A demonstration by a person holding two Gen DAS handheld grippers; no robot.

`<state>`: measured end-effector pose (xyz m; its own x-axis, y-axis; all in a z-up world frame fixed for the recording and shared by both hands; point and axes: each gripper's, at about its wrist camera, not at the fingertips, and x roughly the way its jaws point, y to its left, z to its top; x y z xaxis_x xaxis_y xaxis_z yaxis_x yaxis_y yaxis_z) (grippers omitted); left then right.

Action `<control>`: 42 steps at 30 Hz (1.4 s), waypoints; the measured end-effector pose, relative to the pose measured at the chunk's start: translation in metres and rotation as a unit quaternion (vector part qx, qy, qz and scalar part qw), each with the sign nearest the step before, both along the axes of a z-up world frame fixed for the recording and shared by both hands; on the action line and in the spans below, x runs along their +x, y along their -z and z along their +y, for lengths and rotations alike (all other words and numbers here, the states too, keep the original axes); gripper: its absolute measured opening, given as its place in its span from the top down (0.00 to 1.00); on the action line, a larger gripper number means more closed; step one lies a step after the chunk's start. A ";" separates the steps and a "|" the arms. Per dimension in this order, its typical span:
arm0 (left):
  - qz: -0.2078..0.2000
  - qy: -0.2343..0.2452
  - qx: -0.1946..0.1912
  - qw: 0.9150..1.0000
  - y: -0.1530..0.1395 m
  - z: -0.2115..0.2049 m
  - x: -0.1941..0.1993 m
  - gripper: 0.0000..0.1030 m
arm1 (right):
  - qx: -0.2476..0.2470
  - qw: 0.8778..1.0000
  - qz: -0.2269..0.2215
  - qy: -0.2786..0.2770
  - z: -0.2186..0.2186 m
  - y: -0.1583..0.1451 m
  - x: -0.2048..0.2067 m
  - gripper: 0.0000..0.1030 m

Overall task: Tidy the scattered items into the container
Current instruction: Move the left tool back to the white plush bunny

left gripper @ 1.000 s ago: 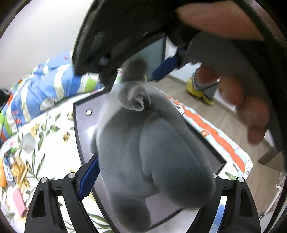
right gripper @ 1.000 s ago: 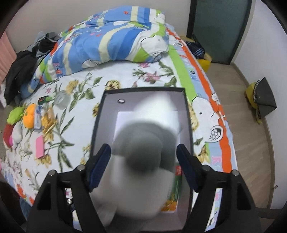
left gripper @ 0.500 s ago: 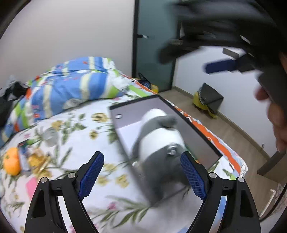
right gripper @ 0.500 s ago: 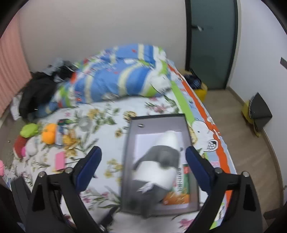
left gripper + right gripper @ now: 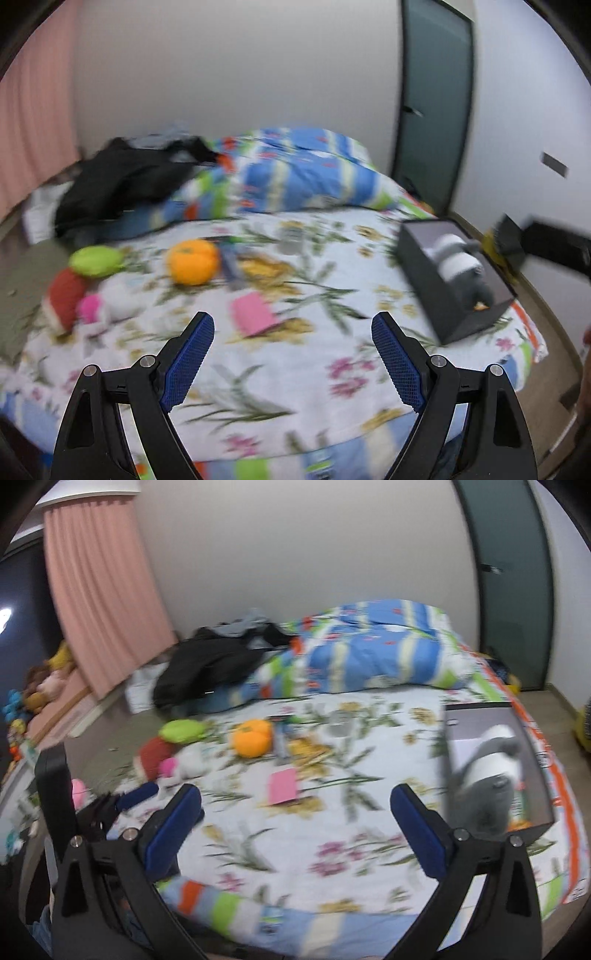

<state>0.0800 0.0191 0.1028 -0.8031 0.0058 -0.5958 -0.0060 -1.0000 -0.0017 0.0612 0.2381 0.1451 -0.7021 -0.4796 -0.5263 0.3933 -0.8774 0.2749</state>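
Observation:
The dark open box [image 5: 424,266] [image 5: 476,706] stands at the bed's right edge with the grey and white plush [image 5: 458,264] [image 5: 491,768] lying inside. Scattered on the floral sheet are an orange plush [image 5: 192,261] [image 5: 251,738], a pink card [image 5: 253,314] [image 5: 282,786], a green plush [image 5: 95,261] [image 5: 183,730], a red plush [image 5: 64,295] and a white and pink toy [image 5: 110,299]. My left gripper [image 5: 293,325] hangs open above the bed's near part, nothing in it. My right gripper [image 5: 295,794] is opening its jaws, with nothing between them.
A folded blue striped quilt [image 5: 295,173] and black clothes [image 5: 122,181] fill the far end of the bed. A dark door [image 5: 432,110] is at the back right, a pink curtain [image 5: 103,590] at the left. Wooden floor runs along the bed's right side.
Both grippers let go of the grey plush, which now lies in the box. Both pulled back and up, away from the box toward the bed's near left; the right jaws spread wider.

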 end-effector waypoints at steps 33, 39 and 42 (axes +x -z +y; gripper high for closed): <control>0.000 -0.179 -0.018 0.984 0.031 -0.245 0.023 0.15 | 0.006 0.990 -0.074 -0.116 -0.168 0.049 -0.038 0.00; -0.018 -0.192 -0.001 0.981 0.081 -0.307 -0.048 0.15 | 0.008 0.977 -0.120 -0.174 -0.263 0.082 -0.121 0.00; -0.014 -0.181 -0.010 0.983 0.114 -0.335 -0.089 0.15 | 0.022 0.970 -0.122 -0.207 -0.324 0.110 -0.166 0.00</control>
<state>-0.0086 -0.3159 -0.0114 -0.7333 -0.2904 -0.6147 0.3508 -0.9361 0.0238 -0.1048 -0.0858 0.0346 -0.3053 -0.6675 -0.6791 0.6424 -0.6709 0.3706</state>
